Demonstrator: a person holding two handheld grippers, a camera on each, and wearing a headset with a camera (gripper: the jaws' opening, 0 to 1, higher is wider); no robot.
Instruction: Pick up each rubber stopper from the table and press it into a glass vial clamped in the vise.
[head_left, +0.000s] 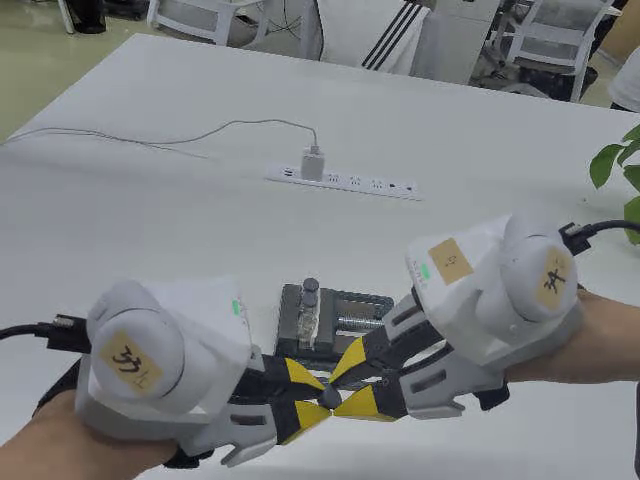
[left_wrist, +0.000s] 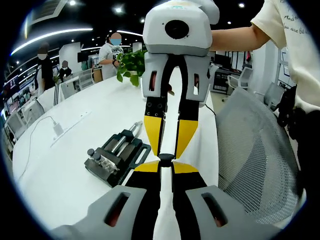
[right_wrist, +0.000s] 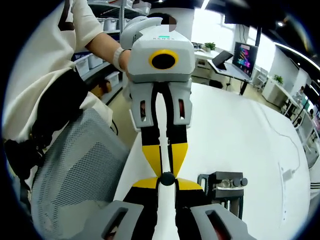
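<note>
Item 1: rubber stopper (head_left: 330, 398). Small, dark and rounded. You hold it above the white table (head_left: 150, 200), just in front of the vise, at the point where your two tools meet nose to nose.

Item 2: left gripper (head_left: 315, 403). It enters from the lower left of the head view. The yellow-tipped jaws are drawn narrow, with their ends against the stopper.

Item 3: right gripper (head_left: 345, 392). It enters from the lower right, facing the left one. Its jaws are likewise narrow and pinch in on the same stopper from the opposite side. You cannot tell which pair bears the load.

Item 4: vise (head_left: 330, 318). Dark metal, sitting on the table just beyond the meeting tips, with its screw pointing to your right.

Item 5: glass vials (head_left: 307, 312). They stand upright between the vise jaws and have dark tops.

Item 6: power strip (head_left: 345, 182). White, lying well beyond the vise, with a white charger (head_left: 314, 162) plugged in and a thin cable (head_left: 130, 140) trailing off to the left.

Item 7: plant (head_left: 620, 165). Green leaves at the right edge of the table.

Item 8: mesh chair (left_wrist: 255, 145). Grey, at the table's near edge, seen in both gripper views.
</note>
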